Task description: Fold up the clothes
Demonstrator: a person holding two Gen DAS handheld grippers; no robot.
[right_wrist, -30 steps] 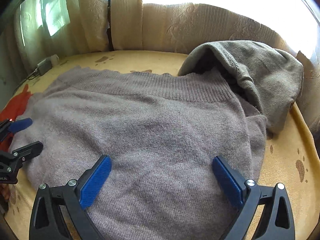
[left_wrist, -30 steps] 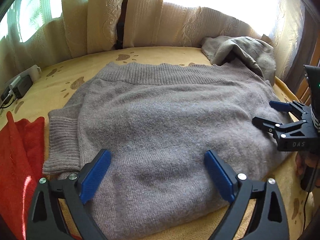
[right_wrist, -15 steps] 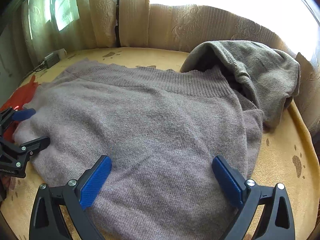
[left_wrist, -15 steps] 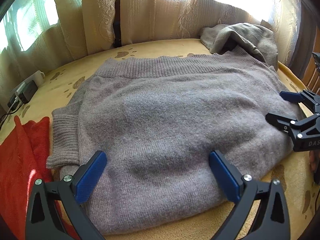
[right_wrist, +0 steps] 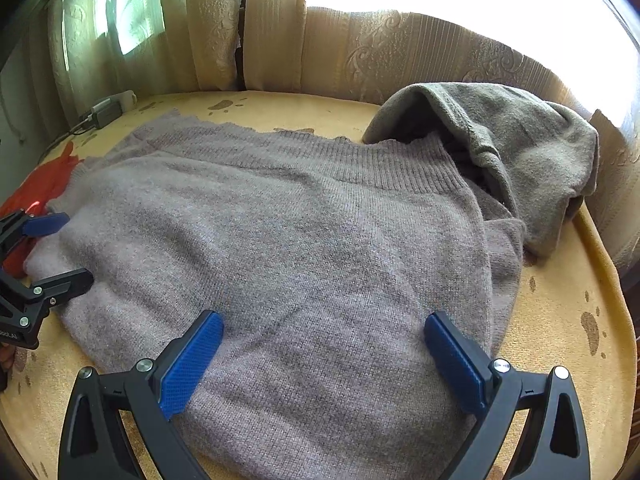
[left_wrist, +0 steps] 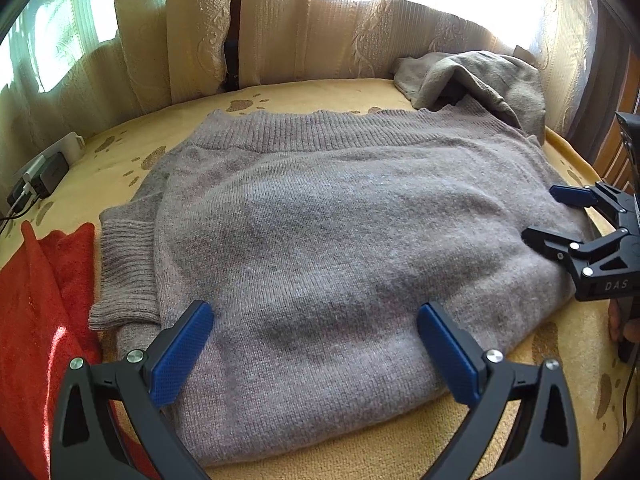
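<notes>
A grey-mauve knitted sweater [left_wrist: 340, 240] [right_wrist: 280, 260] lies spread on a yellow bedspread, folded over, with its ribbed hem toward the curtains and a ribbed cuff [left_wrist: 124, 272] sticking out on the left. My left gripper [left_wrist: 314, 350] hovers open over the sweater's near edge, nothing between its blue pads. My right gripper [right_wrist: 324, 354] is also open above the sweater's near right part. In the left wrist view the right gripper [left_wrist: 548, 216] sits open at the sweater's right edge. In the right wrist view the left gripper [right_wrist: 54, 246] is open at its left edge.
A second greyish garment [right_wrist: 512, 148] [left_wrist: 480, 76] lies bunched at the back right, overlapping the sweater's corner. A red cloth [left_wrist: 36, 320] lies on the left. A charger with cables [left_wrist: 40, 180] sits at the far left. Curtains [left_wrist: 280, 20] line the back of the bedspread [right_wrist: 560, 320].
Both grippers have drawn back toward the near edge of the sweater and stayed open. The sweater itself has not moved.
</notes>
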